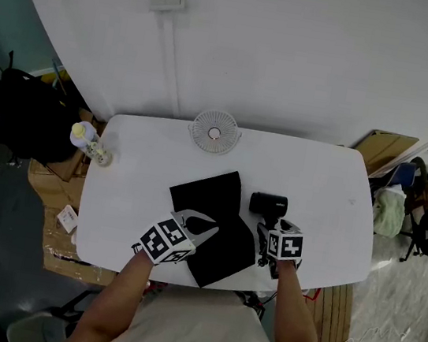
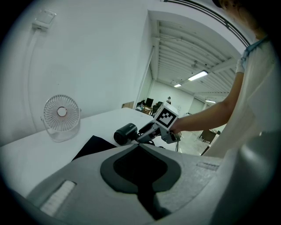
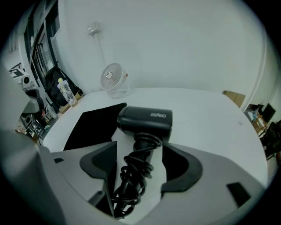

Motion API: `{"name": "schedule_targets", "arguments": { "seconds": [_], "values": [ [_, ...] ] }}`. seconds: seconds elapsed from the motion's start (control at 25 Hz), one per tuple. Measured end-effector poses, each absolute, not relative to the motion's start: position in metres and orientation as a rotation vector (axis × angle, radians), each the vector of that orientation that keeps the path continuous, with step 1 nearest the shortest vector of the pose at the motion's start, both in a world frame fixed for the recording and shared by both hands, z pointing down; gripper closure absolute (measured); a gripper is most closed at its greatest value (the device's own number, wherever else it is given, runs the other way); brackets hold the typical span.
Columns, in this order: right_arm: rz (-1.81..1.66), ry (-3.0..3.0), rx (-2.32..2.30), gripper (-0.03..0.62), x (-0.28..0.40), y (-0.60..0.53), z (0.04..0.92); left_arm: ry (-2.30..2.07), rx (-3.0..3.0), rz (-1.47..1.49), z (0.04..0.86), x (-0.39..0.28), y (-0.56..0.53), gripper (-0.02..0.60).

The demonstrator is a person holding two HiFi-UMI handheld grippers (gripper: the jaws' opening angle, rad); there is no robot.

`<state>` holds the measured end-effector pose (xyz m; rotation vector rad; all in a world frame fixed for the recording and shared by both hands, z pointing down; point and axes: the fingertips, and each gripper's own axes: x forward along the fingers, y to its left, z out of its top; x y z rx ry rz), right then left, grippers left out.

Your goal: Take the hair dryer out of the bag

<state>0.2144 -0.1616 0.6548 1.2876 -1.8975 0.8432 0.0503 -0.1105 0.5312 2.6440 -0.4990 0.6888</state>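
Note:
The black hair dryer (image 1: 269, 205) lies on the white table (image 1: 330, 192), just right of the flat black bag (image 1: 225, 204) and fully outside it. Its handle, with the cord wound round it, points toward me. My right gripper (image 1: 272, 232) stands open over that handle; in the right gripper view the handle (image 3: 139, 154) sits between the jaws with a gap on each side, beyond them the dryer body (image 3: 145, 119). My left gripper (image 1: 210, 223) is shut, its tip low over the bag's near part (image 2: 90, 147). Whether it pinches fabric I cannot tell.
A small white desk fan (image 1: 214, 130) stands at the table's far edge by the wall. A yellow-capped bottle (image 1: 89, 142) stands at the far left corner. Boxes and bags lie on the floor on both sides of the table.

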Motion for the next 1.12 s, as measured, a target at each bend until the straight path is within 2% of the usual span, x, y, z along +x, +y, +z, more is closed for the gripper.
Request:
{"name": "schedule_targets", "arguments": {
  "seconds": [0.28, 0.88, 1.0, 1.12],
  "values": [
    [0.735, -2.01, 1.407, 0.276, 0.216, -0.177, 0.594, -0.503, 2.655, 0.664, 0.527, 0.052, -0.108, 0.571],
    [0.69, -2.229, 1.361, 0.281, 0.153, -0.136, 0.534, -0.505, 2.65, 0.54, 0.512, 0.047, -0.097, 0.571],
    [0.689, -2.245, 1.335, 0.32, 0.143, -0.128, 0.531, -0.493, 2.652, 0.542, 0.512, 0.045, -0.092, 0.571],
    [0.668, -2.27, 1.315, 0.394, 0.133, -0.121, 0.524, -0.478, 2.658, 0.551, 0.511, 0.042, -0.087, 0.571]
  ]
}}
